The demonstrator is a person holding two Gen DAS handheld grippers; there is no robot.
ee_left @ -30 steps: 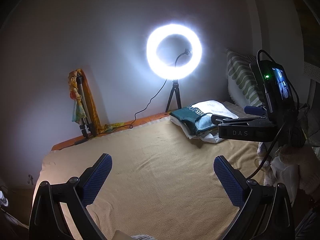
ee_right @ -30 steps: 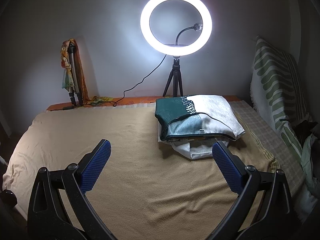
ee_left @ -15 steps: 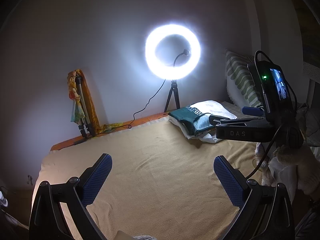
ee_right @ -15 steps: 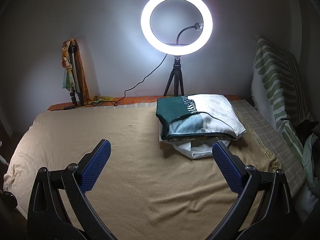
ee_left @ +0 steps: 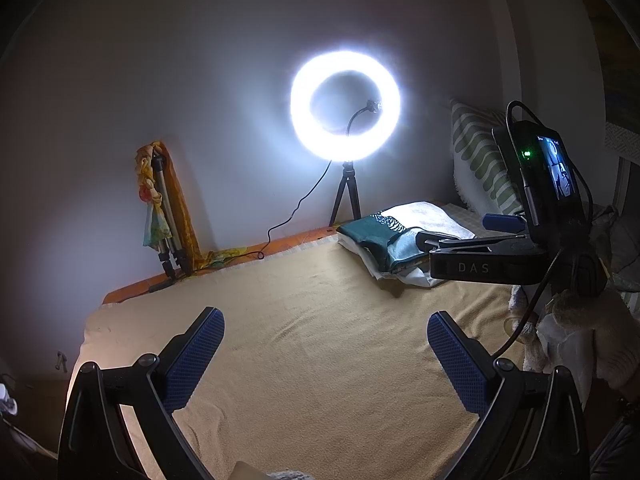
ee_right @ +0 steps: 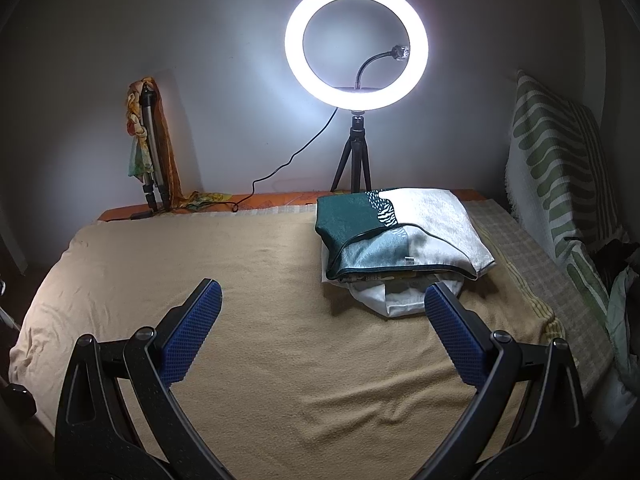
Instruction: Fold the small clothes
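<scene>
So: both grippers are spread wide with nothing between the blue pads. Right gripper [ee_right: 322, 330] hangs over bare beige blanket [ee_right: 248, 280], and its right fingertip [ee_right: 442, 306] overlaps the near white edge of the folded stack of clothes [ee_right: 400, 236] in its own view; whether it touches the cloth can't be told. The stack lies ahead and to the right of that gripper, teal-and-white piece on top, white layers sticking out underneath toward the fingers, long axis running roughly left-right across the view. Left gripper [ee_left: 326, 356] is also over bare blanket, and from its camera the stack of clothes [ee_left: 388, 236] sits well apart, far ahead and to the right, with the right gripper's body [ee_left: 486, 266] crossing in front of its near corner. So the right hand is clearly the nearer one; my read is it reaches forward-right for the near edge while the left has to travel across. Beyond the stack: ring light [ee_right: 356, 46] on its tripod against the wall, striped pillow [ee_right: 556, 176] at the right edge.
</scene>
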